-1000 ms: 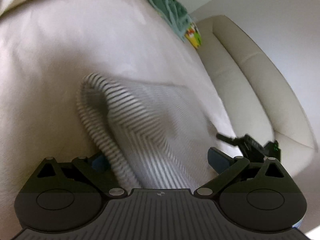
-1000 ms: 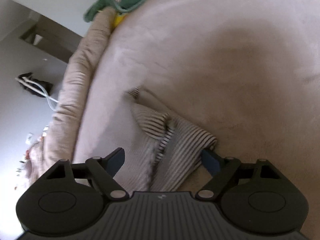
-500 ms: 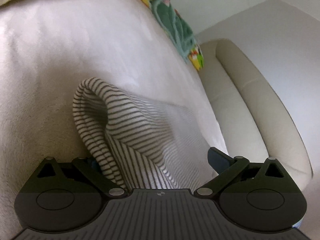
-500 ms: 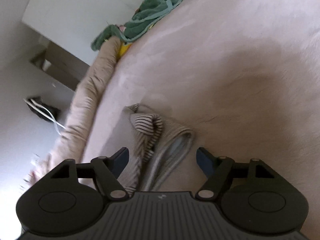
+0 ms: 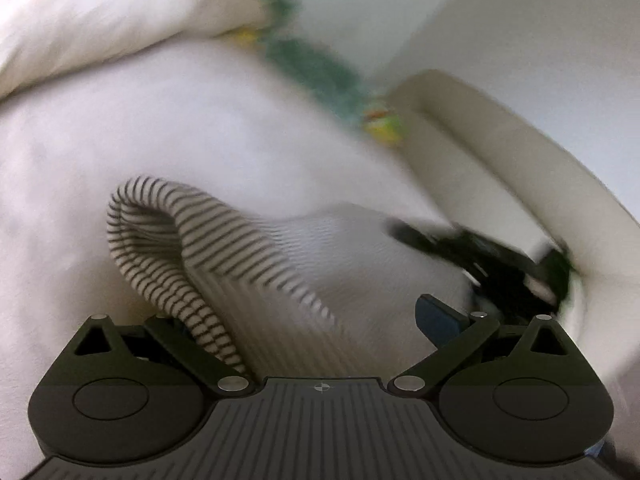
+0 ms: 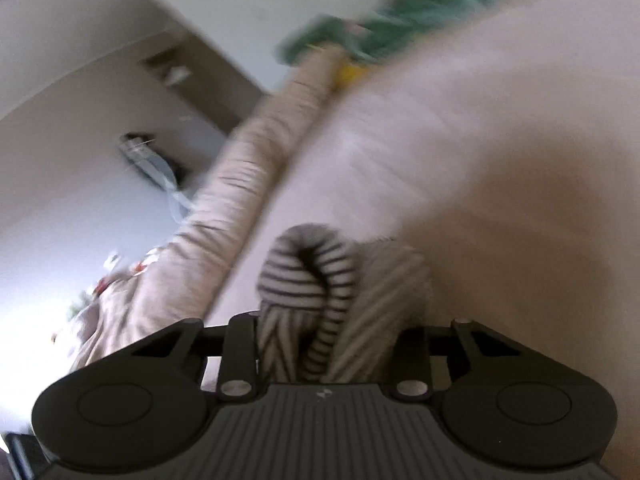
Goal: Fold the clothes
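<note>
A grey-and-white striped garment [image 5: 240, 248] lies bunched on the pale bed cover [image 5: 120, 120]. My left gripper [image 5: 308, 316] stands wide open around one folded edge of it. The cloth rests against the left finger, which it hides, and the blue right pad [image 5: 436, 316] is bare. In the right wrist view the striped garment [image 6: 312, 280] is gathered into a thick roll, and the jaws of my right gripper [image 6: 326, 340] are closing tight on it. That right gripper [image 5: 500, 264] also shows as a dark blur at the garment's far end.
A heap of green and yellow clothes [image 5: 316, 64] lies at the far edge of the bed cover [image 6: 500, 160]. A cream padded bench [image 5: 500, 152] runs along the right. A rolled beige duvet [image 6: 248, 168] borders the bed, with white cables [image 6: 160, 168] by the wall beyond.
The right gripper has gone from wide open to clamped on the bunched striped garment. Both grippers have swung and lifted a little, and the views have blurred. The left gripper stays open.
</note>
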The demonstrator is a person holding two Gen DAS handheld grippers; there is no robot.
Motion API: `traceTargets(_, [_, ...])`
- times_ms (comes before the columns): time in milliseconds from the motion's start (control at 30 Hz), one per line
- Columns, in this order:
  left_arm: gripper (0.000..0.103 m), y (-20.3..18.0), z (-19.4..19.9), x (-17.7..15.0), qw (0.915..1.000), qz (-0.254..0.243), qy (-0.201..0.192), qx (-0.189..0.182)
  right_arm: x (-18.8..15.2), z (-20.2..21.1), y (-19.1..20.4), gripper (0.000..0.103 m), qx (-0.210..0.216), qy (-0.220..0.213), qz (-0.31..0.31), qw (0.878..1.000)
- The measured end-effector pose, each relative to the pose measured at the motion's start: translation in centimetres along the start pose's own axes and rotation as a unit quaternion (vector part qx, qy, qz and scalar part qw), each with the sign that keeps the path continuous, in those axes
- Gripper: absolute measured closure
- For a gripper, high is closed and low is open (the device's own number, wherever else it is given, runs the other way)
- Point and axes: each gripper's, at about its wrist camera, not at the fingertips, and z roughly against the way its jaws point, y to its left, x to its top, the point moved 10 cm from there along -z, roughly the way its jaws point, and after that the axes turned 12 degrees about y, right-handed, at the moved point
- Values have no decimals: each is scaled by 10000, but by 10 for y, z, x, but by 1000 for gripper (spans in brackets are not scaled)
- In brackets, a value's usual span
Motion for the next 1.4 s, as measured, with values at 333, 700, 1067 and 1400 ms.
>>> traceTargets(333, [1, 11, 44, -35, 9993, 320, -187, -95, -2, 53, -22, 30, -2070, -345, 754, 9748])
traceTargets(700, [1, 67, 61, -22, 9850, -88, -341, 1691, -102, 8, 83, 0, -2012, 237, 2669, 9422])
traceTargets(1067, [0, 90, 63, -49, 9841, -105, -542, 1688, -157, -3, 73, 0, -2016, 692, 2468, 9453])
traceTargets(1400, [0, 87, 52, -34, 9862, -79, -673, 1509, -171, 8, 51, 0, -1940, 154, 1207, 9734])
